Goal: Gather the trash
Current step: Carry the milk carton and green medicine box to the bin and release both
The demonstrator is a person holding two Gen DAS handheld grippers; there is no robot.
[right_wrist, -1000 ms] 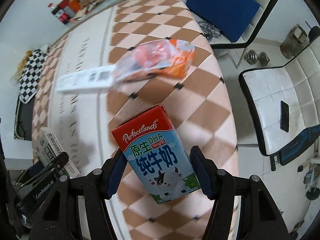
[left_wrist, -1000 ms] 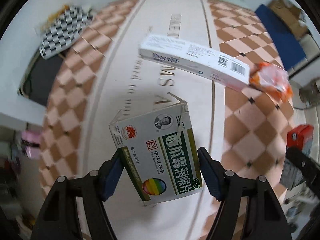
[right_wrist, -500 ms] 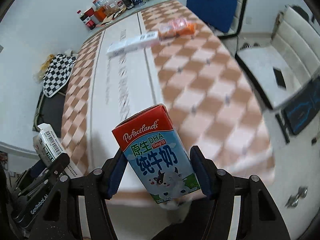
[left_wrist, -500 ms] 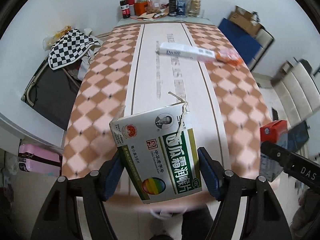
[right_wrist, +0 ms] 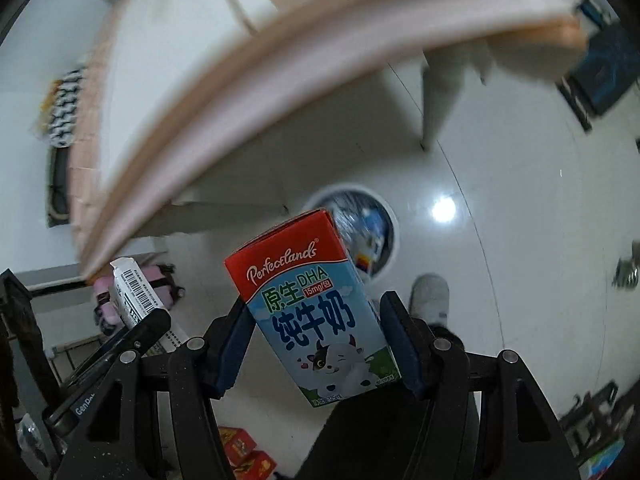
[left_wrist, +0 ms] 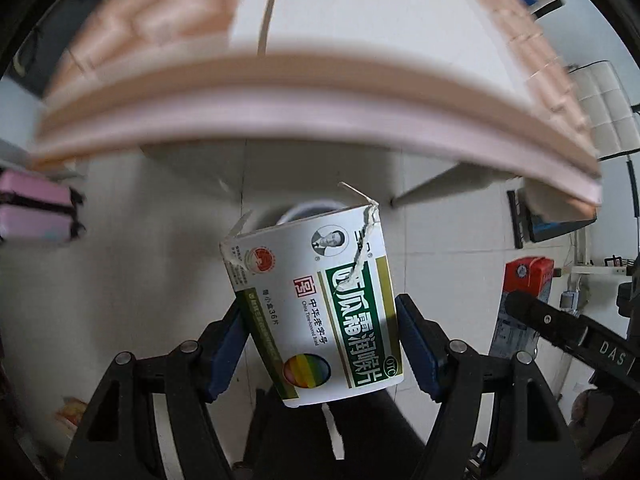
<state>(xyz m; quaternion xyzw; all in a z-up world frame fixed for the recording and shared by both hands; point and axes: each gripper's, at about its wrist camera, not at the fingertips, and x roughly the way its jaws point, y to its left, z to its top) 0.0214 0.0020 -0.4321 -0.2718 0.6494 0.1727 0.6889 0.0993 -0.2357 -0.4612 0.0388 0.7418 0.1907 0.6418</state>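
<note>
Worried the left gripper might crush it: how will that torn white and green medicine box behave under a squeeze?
The medicine box is thin cardboard with its top ripped open, so it probably flexes easily and is light. The left gripper clamps its lower half between the fingers, where the walls look undented; harder pressure would likely buckle it. The torn top edge may rip further.

Blurred table edge (left_wrist: 280,92), pink suitcase (left_wrist: 36,212), grey shoe (right_wrist: 430,294)

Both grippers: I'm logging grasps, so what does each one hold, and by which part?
The left gripper clamps the torn medicine box across its lower side edges. The right gripper clamps the milk carton across its lower sides.
</note>
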